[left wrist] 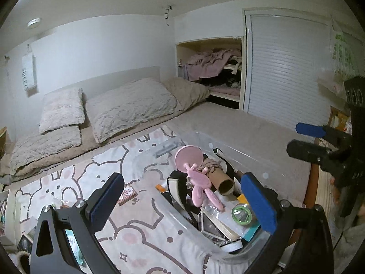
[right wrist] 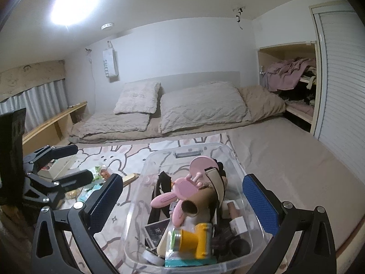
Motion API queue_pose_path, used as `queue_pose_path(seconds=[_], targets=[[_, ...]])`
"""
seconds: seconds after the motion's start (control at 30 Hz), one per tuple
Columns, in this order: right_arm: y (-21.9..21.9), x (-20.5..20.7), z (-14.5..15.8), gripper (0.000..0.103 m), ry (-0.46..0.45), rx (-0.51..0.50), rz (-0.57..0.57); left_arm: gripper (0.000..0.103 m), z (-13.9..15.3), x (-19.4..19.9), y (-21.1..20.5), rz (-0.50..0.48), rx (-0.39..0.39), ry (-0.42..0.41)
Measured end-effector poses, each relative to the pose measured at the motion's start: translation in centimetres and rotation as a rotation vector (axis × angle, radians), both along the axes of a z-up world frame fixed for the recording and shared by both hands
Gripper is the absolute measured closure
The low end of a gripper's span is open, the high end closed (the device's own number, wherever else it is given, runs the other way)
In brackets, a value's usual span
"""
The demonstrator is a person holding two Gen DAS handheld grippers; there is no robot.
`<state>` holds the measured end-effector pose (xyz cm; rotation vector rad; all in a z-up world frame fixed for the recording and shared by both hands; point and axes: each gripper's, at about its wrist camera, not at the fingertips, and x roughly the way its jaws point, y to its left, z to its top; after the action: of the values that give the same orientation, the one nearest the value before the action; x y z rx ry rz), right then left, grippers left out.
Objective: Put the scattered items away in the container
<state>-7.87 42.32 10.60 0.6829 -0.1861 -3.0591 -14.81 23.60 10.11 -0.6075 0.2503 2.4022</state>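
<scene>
Clear plastic forms the storage container (right wrist: 146, 166), which sits on a bunny-print blanket (left wrist: 127, 237) spread over the bed and fills the lower centre of both wrist views. It is heaped with things: a pink hand mirror (left wrist: 189, 155) lying against a cardboard tube (left wrist: 222, 179), a pink bunny-shaped comb (right wrist: 170, 197), a roll of green tape (left wrist: 242, 214) and, in the right wrist view, a yellow-and-white bottle (right wrist: 197, 239) near the front wall. The left gripper (left wrist: 182, 202) hangs over the container's left edge with its jaws spread wide and nothing between the blue pads. The right gripper (right wrist: 182, 202) is likewise wide apart and empty, straddling the container from the front. Outside the container, at lower left of the left wrist view, a small pink card box (left wrist: 126, 195) lies flat on the blanket; further left in the right wrist view sits a cluster of scattered packets (right wrist: 100, 173) and an open white box (right wrist: 58, 167). Grey-beige pillows (right wrist: 200, 106) lie at the head of the bed in the middle of the frame, and a louvred closet door (left wrist: 285, 68) stands at upper right.
</scene>
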Motion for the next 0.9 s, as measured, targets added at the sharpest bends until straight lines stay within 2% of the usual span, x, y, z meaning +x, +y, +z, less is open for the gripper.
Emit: queue_pose_path(seconds=[0.23, 0.43, 0.9], targets=[[-2.0, 2.3, -0.8, 0.0, 0.04, 0.079, 0.008, 0.0, -0.6, 1.9, -2.0, 0.035, 0.023, 0.01], [-3.0, 3.8, -1.4, 0.0, 0.043, 0.075, 0.013, 0.0, -1.0, 4.1, -3.4, 0.049, 0.031, 0.036], [-5.2, 6.2, -3.4, 0.0, 0.039, 0.113, 0.002, 0.0, -2.5, 7.6, -5.2, 0.052, 0.041, 0.037]])
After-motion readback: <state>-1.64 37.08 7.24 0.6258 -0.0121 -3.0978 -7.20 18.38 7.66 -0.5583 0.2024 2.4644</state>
